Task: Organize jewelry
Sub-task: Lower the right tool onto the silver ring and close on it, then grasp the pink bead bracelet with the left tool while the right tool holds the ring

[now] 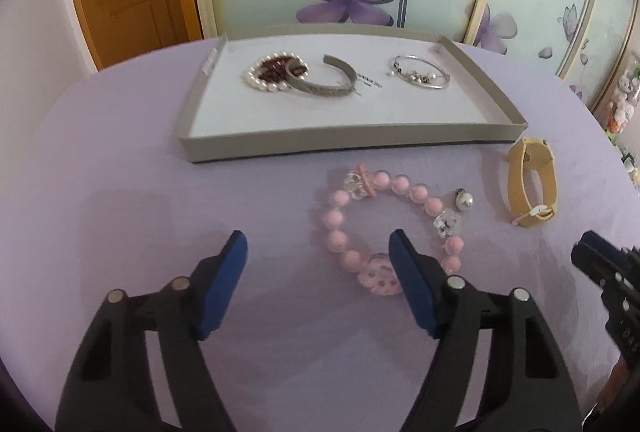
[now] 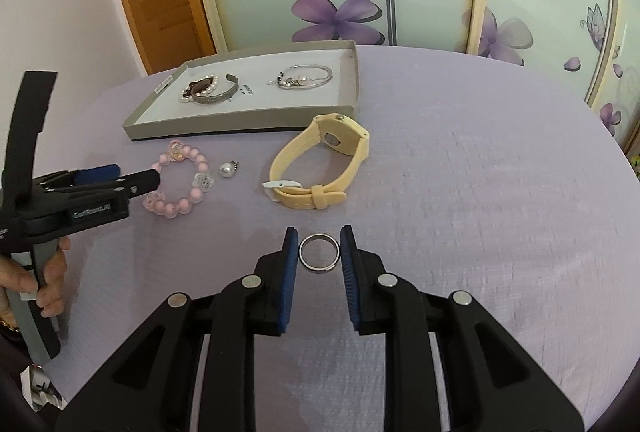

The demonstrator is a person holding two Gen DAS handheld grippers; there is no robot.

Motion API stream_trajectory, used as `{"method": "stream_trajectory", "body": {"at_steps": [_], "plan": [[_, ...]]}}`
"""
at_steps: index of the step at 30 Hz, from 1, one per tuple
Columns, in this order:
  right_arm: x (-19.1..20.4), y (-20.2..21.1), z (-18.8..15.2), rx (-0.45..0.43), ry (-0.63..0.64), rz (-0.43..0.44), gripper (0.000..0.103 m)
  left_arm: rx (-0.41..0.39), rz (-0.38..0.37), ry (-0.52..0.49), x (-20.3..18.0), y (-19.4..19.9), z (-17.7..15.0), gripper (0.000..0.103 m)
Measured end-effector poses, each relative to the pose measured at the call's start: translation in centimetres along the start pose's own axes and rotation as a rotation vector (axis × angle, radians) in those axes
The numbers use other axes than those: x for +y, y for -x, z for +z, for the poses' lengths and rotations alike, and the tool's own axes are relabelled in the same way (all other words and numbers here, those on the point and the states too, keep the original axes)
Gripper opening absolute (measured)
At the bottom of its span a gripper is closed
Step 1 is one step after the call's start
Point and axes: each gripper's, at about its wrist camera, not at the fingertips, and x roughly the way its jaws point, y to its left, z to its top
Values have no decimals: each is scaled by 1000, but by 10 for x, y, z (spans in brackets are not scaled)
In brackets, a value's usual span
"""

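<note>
The silver ring (image 2: 319, 249) sits clamped between the right claw (image 2: 319, 252) pads; the tray (image 2: 240, 126) lies toward eleven o'clock. The pink bead bracelet (image 1: 384, 228) rests on the bench at the left claw's (image 1: 318, 252) one o'clock, jaws apart
</note>
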Motion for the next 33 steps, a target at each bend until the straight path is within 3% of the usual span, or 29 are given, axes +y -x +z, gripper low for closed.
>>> {"method": "stream_trajectory", "body": {"at_steps": [2,5,9,17,26,33], "plan": [[-2,-1,0,2,-3,-1,22,8,-25,22,-1,-5,2,70],[-5,-1,0,1,-10,-1,22,4,-13,19,-5,-9,3,58],[-3,2,3,-9,-11,5,22,-11,-1,1,-4,-7,1,16],[9,9,7,-26,9,32,22,-30,-48,10,17,5,-4,13],[26,20,21,-70,36,61,22,-215,-81,55,50,78,24,13],[39,26,32,-96,65,71,22,-288,-83,92,68,110,38,13]]}}
